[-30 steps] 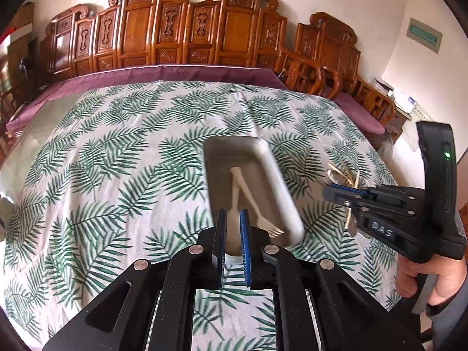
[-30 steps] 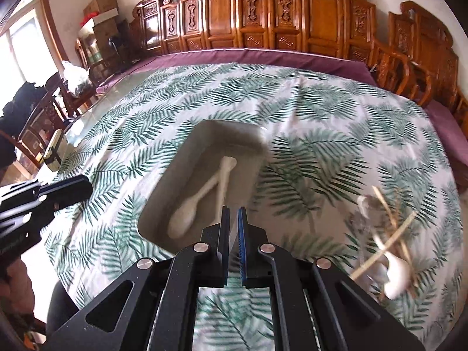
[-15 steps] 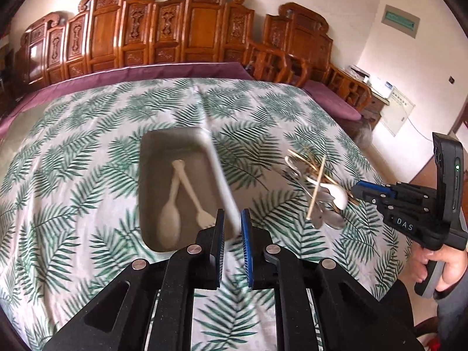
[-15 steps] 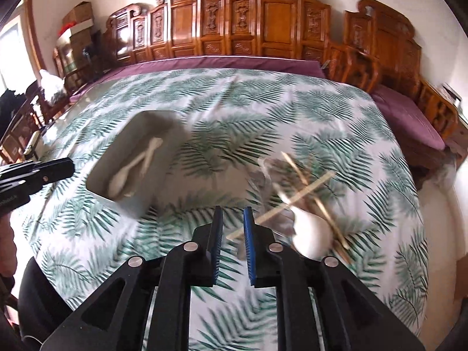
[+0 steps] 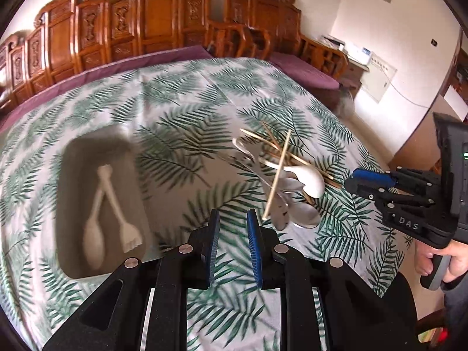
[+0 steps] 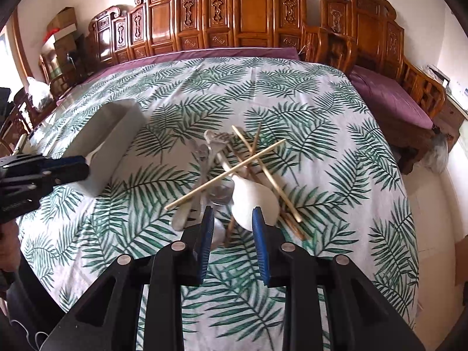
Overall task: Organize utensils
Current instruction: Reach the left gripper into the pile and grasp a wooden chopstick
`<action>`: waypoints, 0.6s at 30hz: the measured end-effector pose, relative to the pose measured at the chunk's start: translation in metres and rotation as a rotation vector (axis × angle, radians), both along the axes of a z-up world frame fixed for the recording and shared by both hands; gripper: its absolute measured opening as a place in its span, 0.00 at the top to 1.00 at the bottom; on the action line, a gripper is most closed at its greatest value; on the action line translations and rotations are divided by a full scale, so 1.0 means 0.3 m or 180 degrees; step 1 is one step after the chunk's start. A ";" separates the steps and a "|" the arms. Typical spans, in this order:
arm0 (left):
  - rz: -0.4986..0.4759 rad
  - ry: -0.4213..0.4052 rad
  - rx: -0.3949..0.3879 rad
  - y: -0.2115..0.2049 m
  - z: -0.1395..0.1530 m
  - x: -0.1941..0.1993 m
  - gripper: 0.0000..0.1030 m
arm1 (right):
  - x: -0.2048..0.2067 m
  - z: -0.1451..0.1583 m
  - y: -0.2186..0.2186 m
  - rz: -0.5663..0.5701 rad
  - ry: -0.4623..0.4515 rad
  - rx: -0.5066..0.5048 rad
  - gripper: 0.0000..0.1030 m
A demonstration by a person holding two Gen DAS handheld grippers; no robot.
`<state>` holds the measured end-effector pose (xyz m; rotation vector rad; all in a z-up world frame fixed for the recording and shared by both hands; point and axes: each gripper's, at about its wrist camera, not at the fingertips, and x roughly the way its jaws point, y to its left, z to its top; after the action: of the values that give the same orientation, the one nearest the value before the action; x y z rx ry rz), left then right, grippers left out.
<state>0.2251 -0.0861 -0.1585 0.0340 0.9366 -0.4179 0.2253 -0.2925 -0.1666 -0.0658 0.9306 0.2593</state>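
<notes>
- The right claw (image 6: 232, 220) hangs over the near edge of the heap of utensils (image 6: 234, 175) in the middle of the table (image 6: 336, 134). Its jaws are opening and nothing is pinched between them; the white spoon (image 6: 254, 201) lies just beyond the tips, probably the next pick.
- The left claw (image 5: 232, 228) is also empty, its jaws opening over bare cloth, with the heap at about two o'clock in its own view. It looks aimed there as well.
- The grey tray (image 5: 74, 175) sits at about nine o'clock from the heap, well apart. It holds a white spoon and a white fork side by side, so it seems to serve as the sorted place.
- Chopsticks (image 6: 225, 172) lie crossed over the metal spoons, which could drag along when one piece is lifted.
</notes>
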 end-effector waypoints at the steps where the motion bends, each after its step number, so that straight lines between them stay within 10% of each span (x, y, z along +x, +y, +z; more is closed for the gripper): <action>1: -0.0022 0.0019 0.0001 -0.014 -0.011 0.007 0.83 | 0.001 -0.001 -0.011 -0.0013 0.0002 -0.0001 0.72; 18: -0.0289 0.0388 0.0125 -0.263 -0.237 0.213 0.83 | 0.034 -0.032 -0.131 -0.0226 0.0106 0.0133 0.72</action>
<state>0.2889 -0.1650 -0.2295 0.0878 1.0661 -0.4897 0.2354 -0.3319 -0.1761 0.0099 0.9583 0.2145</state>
